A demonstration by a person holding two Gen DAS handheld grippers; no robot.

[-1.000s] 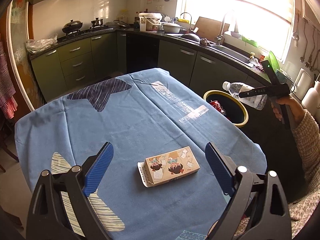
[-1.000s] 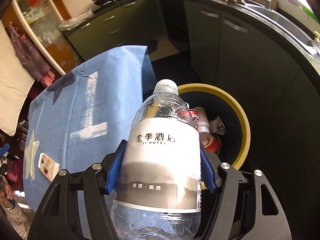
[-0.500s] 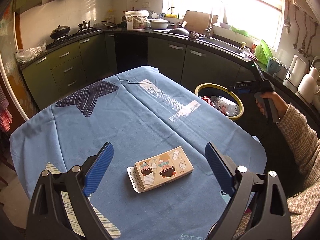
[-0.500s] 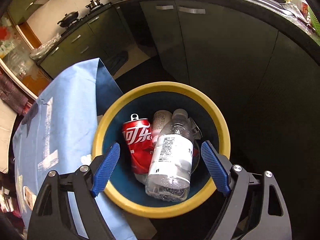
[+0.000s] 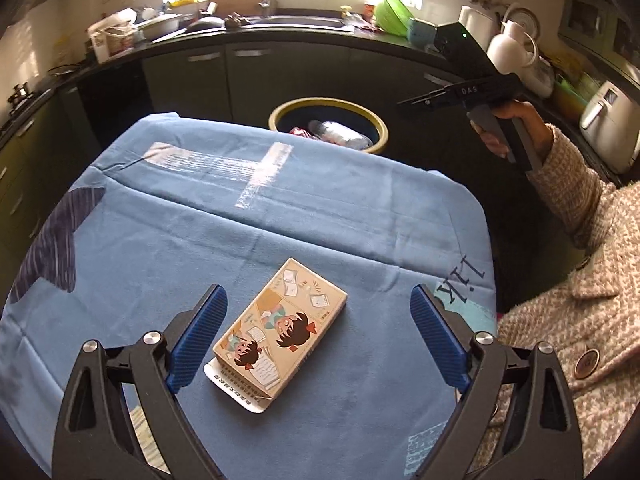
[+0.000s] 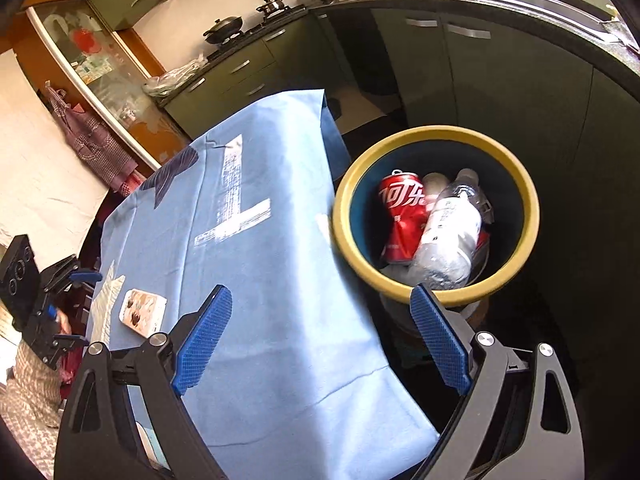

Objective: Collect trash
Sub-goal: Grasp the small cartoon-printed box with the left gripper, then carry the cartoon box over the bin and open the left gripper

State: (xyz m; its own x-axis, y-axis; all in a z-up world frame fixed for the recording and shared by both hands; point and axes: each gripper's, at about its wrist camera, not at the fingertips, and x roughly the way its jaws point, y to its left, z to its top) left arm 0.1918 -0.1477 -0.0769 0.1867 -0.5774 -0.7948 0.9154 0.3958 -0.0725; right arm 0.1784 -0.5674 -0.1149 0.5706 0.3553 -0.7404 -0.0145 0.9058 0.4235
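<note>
One carton (image 5: 280,334) lies flat on the blue-clothed counter (image 5: 320,216) between the left gripper's (image 5: 316,344) spread, empty fingers; likely light, stiff card, best pinched across its long sides. From the right wrist, the right gripper (image 6: 320,336) gapes empty near the bin (image 6: 436,280), holding a can (image 6: 402,216) and bottle (image 6: 450,236).

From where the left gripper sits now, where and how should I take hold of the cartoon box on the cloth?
Grip the cartoon box across its two long sides, near the middle, coming down from above. It lies flat on the blue tablecloth, turned diagonally, so rotate the left gripper until its open fingers line up with those sides. The near end has a loose flap; probably avoid it.
</note>
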